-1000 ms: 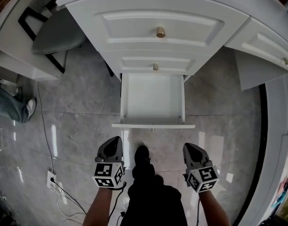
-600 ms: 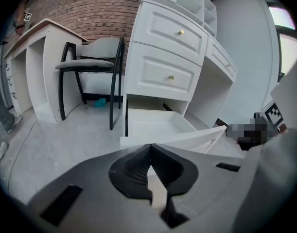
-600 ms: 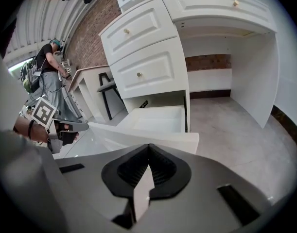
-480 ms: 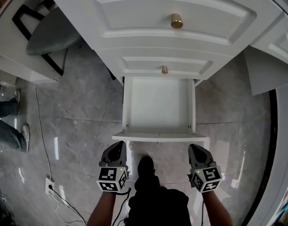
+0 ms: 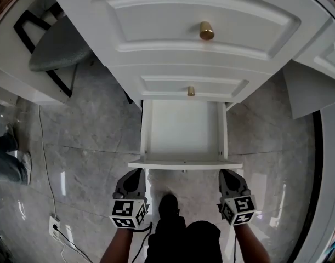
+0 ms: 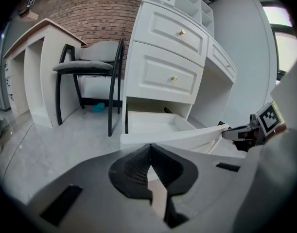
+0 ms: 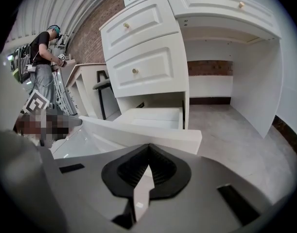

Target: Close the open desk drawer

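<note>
Left gripper (image 5: pixel 134 172) and right gripper (image 5: pixel 228 173), each with its jaws pressed together on nothing, sit just beside the front panel (image 5: pixel 185 165) of the bottom drawer (image 5: pixel 183 127), which stands pulled well out of the white desk (image 5: pixel 200 15), empty inside. Closing it well probably calls for setting both closed tips against the panel, one near each end, and pushing evenly and level so the drawer runs straight instead of skewing. Further out, on the tiled floor (image 5: pixel 90 125) to the left, a black-framed chair (image 5: pixel 55 48) with a grey seat stands well apart from the drawer.
</note>
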A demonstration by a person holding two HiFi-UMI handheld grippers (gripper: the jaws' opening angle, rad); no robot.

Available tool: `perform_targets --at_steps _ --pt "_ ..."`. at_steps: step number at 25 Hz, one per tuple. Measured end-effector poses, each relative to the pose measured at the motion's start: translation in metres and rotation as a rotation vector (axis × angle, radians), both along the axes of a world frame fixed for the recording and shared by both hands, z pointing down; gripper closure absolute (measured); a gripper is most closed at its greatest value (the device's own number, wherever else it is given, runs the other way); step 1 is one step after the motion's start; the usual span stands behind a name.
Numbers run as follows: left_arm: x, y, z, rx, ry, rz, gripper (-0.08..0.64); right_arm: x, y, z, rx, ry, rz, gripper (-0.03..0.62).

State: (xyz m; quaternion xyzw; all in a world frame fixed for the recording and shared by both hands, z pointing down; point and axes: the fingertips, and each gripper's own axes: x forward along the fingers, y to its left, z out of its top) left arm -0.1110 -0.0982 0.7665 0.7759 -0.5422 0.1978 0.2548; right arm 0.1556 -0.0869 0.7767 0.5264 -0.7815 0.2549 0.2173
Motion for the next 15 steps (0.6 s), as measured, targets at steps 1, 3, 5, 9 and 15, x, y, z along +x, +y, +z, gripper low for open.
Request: perform_targets --at_steps 1,3,5,9,15 --pt "0.000 -0.005 0.000 0.009 0.002 -0.001 0.551 0.000 -0.004 0.001 0.000 -0.002 0.000 0.588" --pt "0.000 -0.018 0.000 0.031 0.003 -0.006 0.551 0.000 -0.016 0.000 0.014 0.011 -0.005 0.588" --pt "0.000 -0.031 -0.001 0.052 0.005 -0.014 0.551 0.001 -0.031 -0.001 0.038 0.026 -0.011 0.588" --pt "0.001 -0.057 -0.001 0.090 0.015 -0.033 0.551 0.001 -0.055 0.001 0.065 0.035 -0.017 0.588" --pt "0.001 -0.085 0.000 0.131 0.035 -0.053 0.551 0.003 -0.084 -0.001 0.140 0.058 -0.013 0.588"
